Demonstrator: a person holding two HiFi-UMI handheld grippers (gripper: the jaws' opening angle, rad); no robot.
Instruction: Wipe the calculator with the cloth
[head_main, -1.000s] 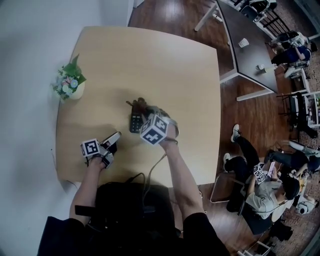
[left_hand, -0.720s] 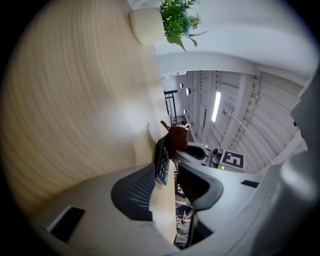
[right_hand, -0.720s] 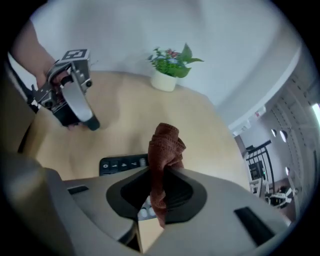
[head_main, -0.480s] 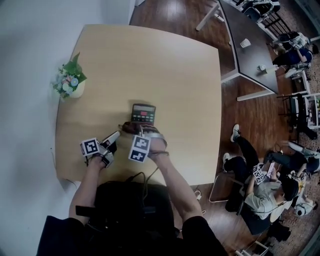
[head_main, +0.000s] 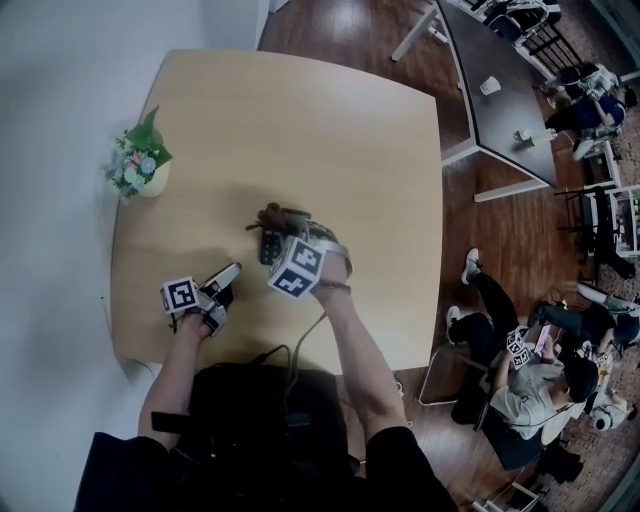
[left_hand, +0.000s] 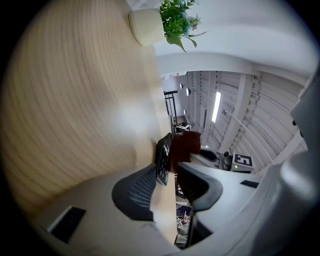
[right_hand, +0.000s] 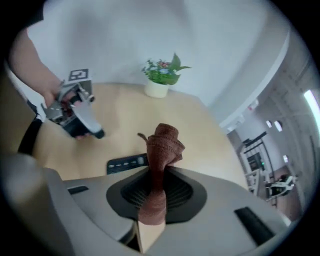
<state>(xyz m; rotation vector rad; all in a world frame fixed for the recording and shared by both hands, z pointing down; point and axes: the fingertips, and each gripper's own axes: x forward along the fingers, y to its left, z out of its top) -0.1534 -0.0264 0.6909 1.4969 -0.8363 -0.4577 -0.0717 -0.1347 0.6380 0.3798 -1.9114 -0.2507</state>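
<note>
Bunched cloth (right_hand: 164, 142) sits clamped in right gripper (right_hand: 152, 195) over calculator (head_main: 270, 247) for wiping; left gripper (left_hand: 172, 182) rests aside, jaws slightly parted, empty.

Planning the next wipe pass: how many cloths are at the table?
1. The brown cloth is clamped in the jaws of the right gripper, at the calculator. The person's arm hides some tabletop, so another could be hidden.

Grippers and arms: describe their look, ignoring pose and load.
Both the left gripper and right gripper have pale grey shells with black ribbed pads. Each carries a white cube with black square markers. A dark cable trails behind. The person wears a black short-sleeved top.
</note>
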